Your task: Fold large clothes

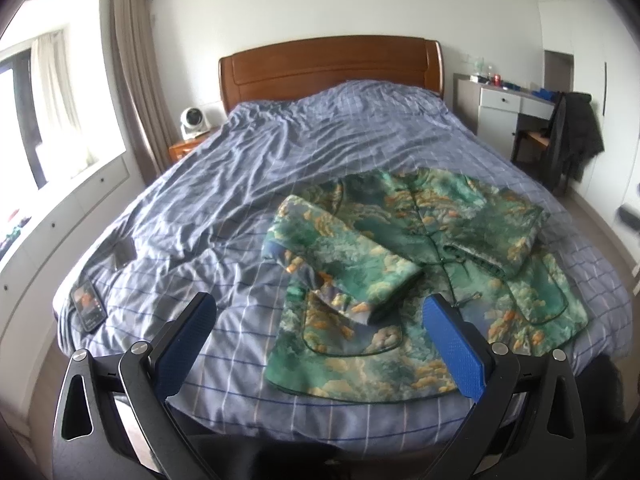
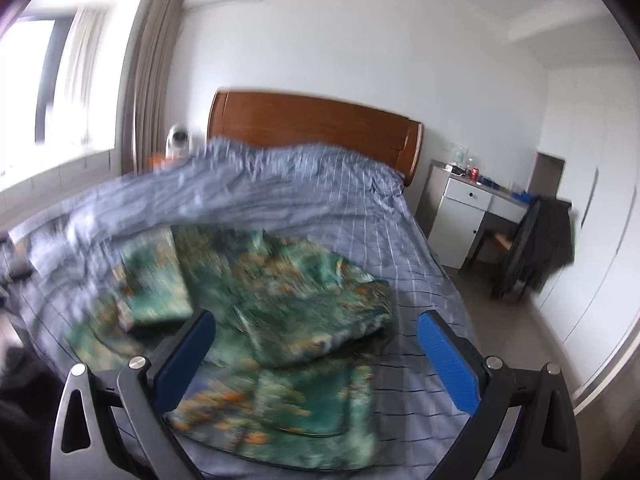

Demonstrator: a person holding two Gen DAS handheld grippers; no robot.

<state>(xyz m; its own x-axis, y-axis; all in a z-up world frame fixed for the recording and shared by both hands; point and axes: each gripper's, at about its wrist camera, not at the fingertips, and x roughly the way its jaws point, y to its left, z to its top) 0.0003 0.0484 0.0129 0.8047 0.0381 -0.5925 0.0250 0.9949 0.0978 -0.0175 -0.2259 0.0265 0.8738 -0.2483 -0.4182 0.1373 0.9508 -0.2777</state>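
**Desk:** Blue pads fill the bottom of both views. What are they doing?

**Operator:** Left tongs (image 1: 320, 320) gape wide and hold nothing, hovering over the foot of the bed (image 1: 224, 160). Right tongs (image 2: 316, 336) are likewise spread wide and empty. I judge both are poised between grabs, ready to take the next edge.

**Desk:** Where is the garment?

**Operator:** My jacket (image 1: 424, 280), green with orange and gold print, lies front-up on the striped blue cover, near the foot of the bed and toward my right. Both sleeves are folded in across the chest; the left sleeve (image 1: 344, 256) ends just beyond my left pads, the right sleeve (image 1: 496, 228) lies across the other side. I read that as the sleeve step done, with the body not yet folded, so the hem (image 1: 360, 388) nearest me is probably the next edge to lift.

**Desk:** Why there?

**Operator:** Close to the bed's edge, it sits within my reach from the foot.

**Desk:** Any writing?

**Operator:** None legible. A phone (image 1: 87, 307) lies at the bed's near left corner with its screen lit, but too small to read. A red can (image 1: 497, 78) stands on the far table (image 1: 508, 100); its label is unreadable. The right view is motion-blurred, so I trust the left for detail.
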